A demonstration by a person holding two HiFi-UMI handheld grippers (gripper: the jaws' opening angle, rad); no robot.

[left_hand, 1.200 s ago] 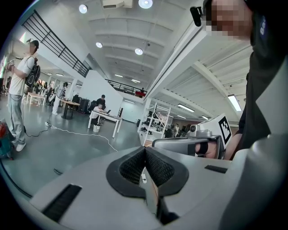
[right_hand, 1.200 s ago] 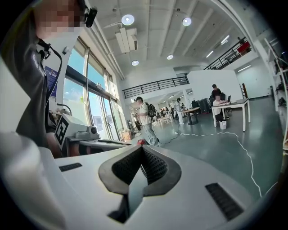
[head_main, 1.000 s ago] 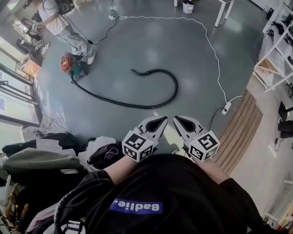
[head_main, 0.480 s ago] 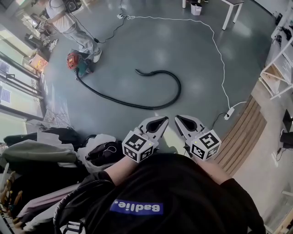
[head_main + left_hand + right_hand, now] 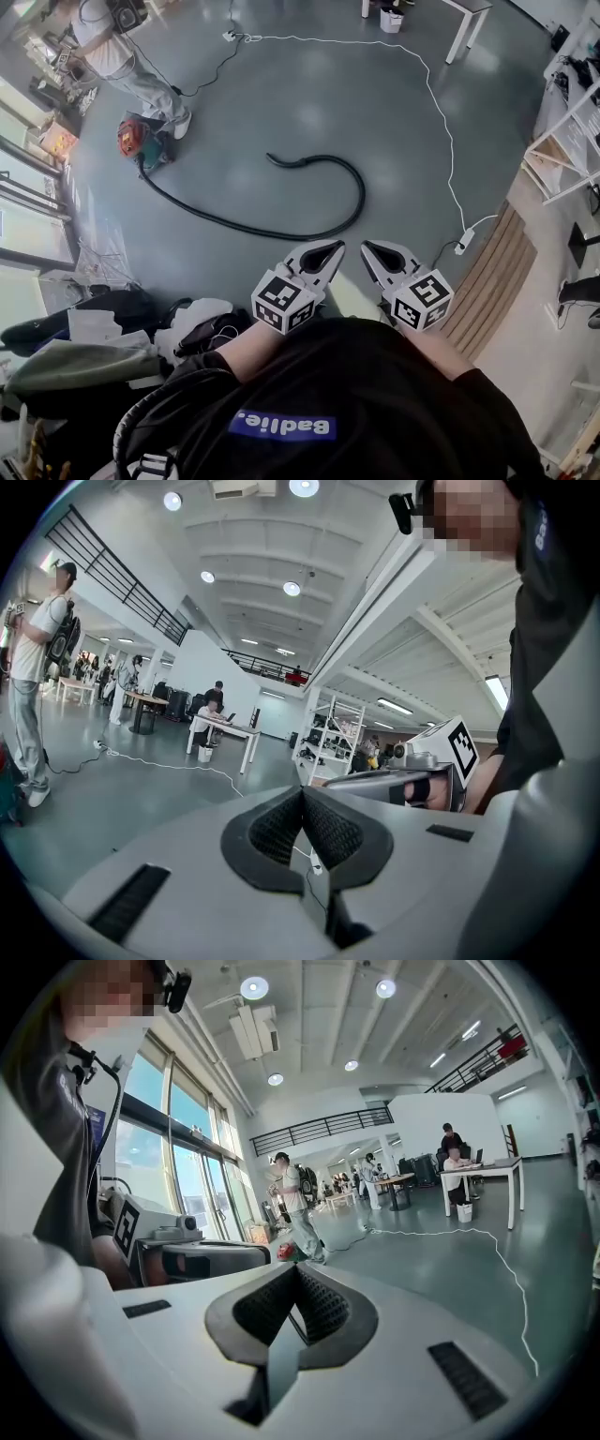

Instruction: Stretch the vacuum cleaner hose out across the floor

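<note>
Left gripper (image 5: 334, 247) and right gripper (image 5: 367, 247) both pressed together, empty, side by side at the wearer's chest; hose (image 5: 362, 192) lies hooked on the floor (image 5: 309, 94) well ahead, running from the vacuum cleaner (image 5: 136, 141) at left. White bin (image 5: 389, 19) by far table (image 5: 472, 5), contents unreadable; a bystander (image 5: 117, 52) stands beside the vacuum cleaner, white cable (image 5: 439, 112) along right, clothes heap (image 5: 112, 323) near left, open floor between.

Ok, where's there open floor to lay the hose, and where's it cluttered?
Bare floor lies between the hose and the white cable, and inside the hose's curl. Crowded: the pile of bags at lower left and around the vacuum.
</note>
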